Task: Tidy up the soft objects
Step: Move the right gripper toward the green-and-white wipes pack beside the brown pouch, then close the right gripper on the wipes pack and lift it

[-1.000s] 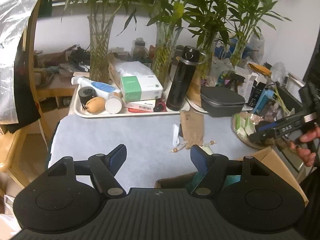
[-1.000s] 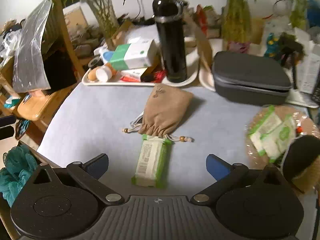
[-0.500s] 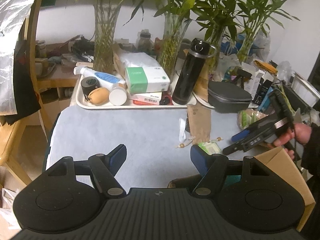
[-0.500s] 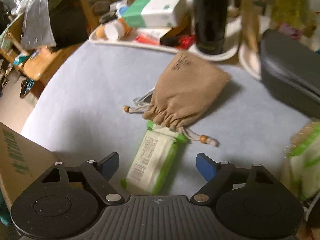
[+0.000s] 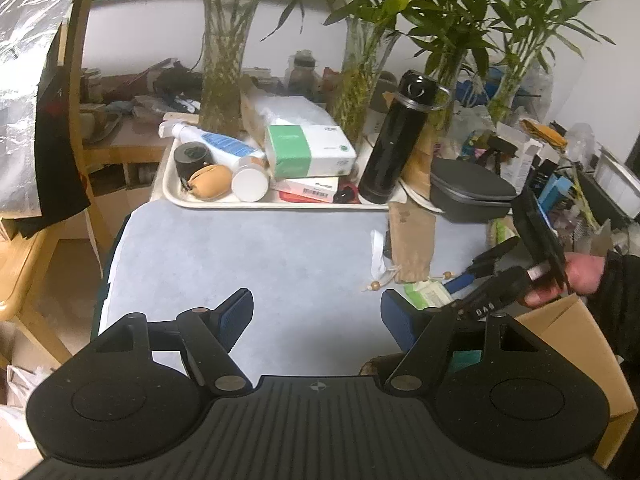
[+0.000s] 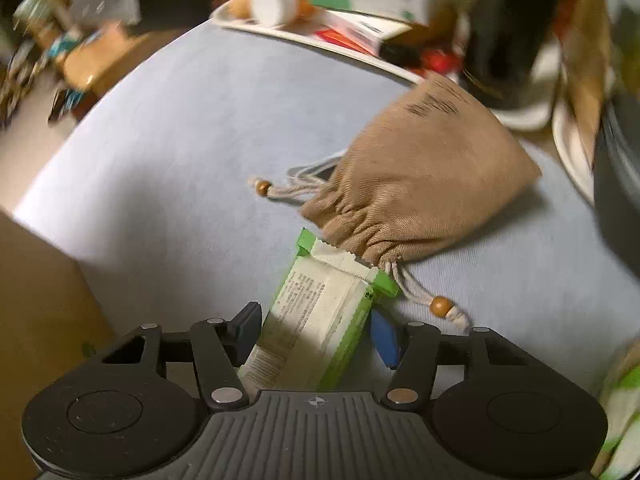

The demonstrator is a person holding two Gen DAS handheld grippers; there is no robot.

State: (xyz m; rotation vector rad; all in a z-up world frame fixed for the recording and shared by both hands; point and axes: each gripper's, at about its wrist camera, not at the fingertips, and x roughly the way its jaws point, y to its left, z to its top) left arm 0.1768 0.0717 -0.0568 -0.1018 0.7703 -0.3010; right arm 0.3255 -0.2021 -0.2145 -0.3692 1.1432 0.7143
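In the left wrist view, the left gripper (image 5: 316, 312) hovered with its fingers wide and nothing between them, above the bare grey counter (image 5: 248, 256). Further right, the right gripper (image 5: 476, 276) reached low toward the green-and-white wipes pack (image 5: 426, 294), which lay on the counter just in front of the tan drawstring pouch (image 5: 412, 244). A cardboard box (image 5: 576, 356) stood open at the near right, likely where the soft things belonged.

In the right wrist view, the fingers had drawn narrow around the wipes pack (image 6: 316, 316), one on each long side; whether they pressed it yet could not be told through the blur. The pack's far end touched the gathered mouth of the pouch (image 6: 424, 184), and a beaded cord (image 6: 440, 305) ran beside it. A good grasp would squeeze gently across the pack's middle, since it would give, then lift straight up so the cord and pouch were not dragged along.
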